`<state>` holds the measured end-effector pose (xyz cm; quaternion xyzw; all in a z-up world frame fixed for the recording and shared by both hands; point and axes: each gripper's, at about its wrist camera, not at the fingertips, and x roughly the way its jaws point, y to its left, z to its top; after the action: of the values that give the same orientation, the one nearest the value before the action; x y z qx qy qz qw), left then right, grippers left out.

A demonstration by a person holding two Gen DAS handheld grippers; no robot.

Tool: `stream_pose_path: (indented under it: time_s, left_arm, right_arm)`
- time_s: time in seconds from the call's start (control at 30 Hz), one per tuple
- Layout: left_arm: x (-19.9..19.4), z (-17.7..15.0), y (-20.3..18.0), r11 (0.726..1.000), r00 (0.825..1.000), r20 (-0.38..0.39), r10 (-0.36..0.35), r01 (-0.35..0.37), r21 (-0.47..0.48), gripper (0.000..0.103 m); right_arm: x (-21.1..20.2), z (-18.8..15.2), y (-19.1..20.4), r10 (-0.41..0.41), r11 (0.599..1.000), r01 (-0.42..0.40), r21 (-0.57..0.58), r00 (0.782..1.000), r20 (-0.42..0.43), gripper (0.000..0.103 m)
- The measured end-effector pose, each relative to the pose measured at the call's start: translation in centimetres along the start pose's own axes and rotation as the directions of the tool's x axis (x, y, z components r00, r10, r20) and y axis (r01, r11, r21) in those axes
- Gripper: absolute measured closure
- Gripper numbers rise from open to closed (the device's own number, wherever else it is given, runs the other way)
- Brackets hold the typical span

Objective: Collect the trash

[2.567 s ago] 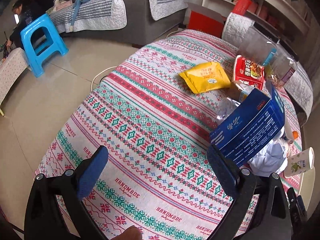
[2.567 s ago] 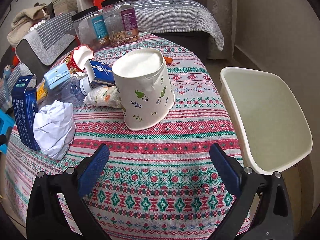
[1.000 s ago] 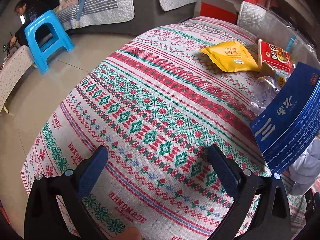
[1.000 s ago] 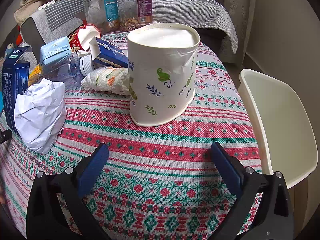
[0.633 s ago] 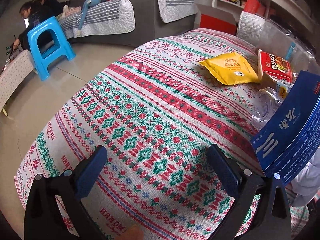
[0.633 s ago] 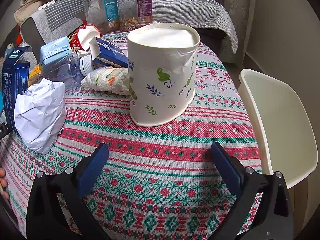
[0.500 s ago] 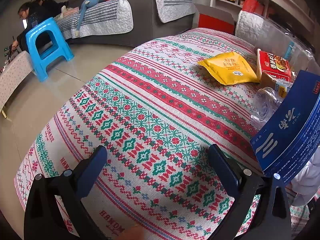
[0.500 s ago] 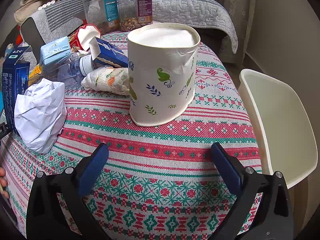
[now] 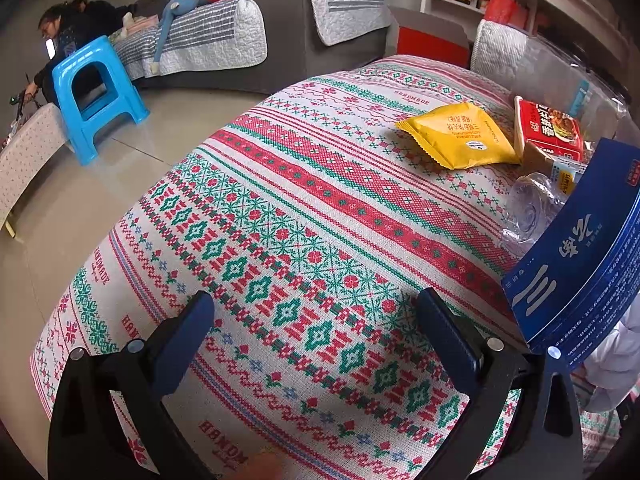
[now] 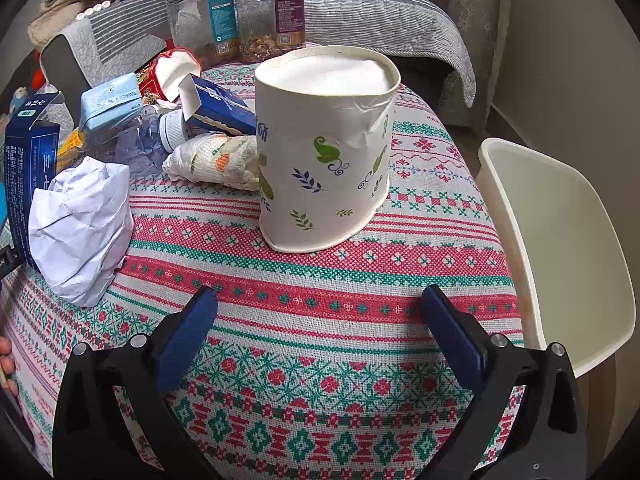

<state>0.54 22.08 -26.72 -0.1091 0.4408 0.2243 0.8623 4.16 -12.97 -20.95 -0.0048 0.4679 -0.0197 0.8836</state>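
My right gripper (image 10: 318,312) hangs over the tablecloth (image 10: 320,280), fingers apart, empty. Paper cup (image 10: 324,148) stands inverted just ahead; crumpled paper (image 10: 80,228) left of cup, white bin (image 10: 560,248) right. Left gripper (image 9: 314,320) spread, holding nothing.

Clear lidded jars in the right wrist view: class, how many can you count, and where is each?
2. Both stand at the table's far edge: the teal-label jar on the left, the purple-label jar right beside it. The clutter in front could hide others.
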Motion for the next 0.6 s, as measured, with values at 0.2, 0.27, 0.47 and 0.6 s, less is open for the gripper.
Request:
stream_pose_path:
  time_s: [0.2, 0.27, 0.47, 0.6]
  left_arm:
    - [-0.02, 0.03, 0.08, 1.0, 1.0, 0.0, -0.002, 0.002, -0.001, 0.005]
    - [0.0, -0.03, 0.04, 1.0, 1.0, 0.001, 0.0, 0.0, 0.0, 0.005]
    - [0.01, -0.02, 0.1, 1.0, 1.0, 0.0, -0.003, 0.003, -0.002, 0.005]
    - [0.06, 0.41, 0.15, 1.0, 0.999, -0.046, -0.008, 0.008, 0.01, 0.005]
  right_arm:
    - [0.0, 0.0, 0.0, 0.0, 1.0, 0.0, 0.0, 1.0, 0.0, 0.005]
    - [0.0, 0.0, 0.0, 0.0, 1.0, 0.0, 0.0, 1.0, 0.0, 0.005]
    - [0.02, -0.02, 0.01, 0.0, 1.0, 0.0, 0.0, 1.0, 0.0, 0.005]
    - [0.02, -0.01, 0.02, 0.0, 1.0, 0.0, 0.0, 1.0, 0.0, 0.005]
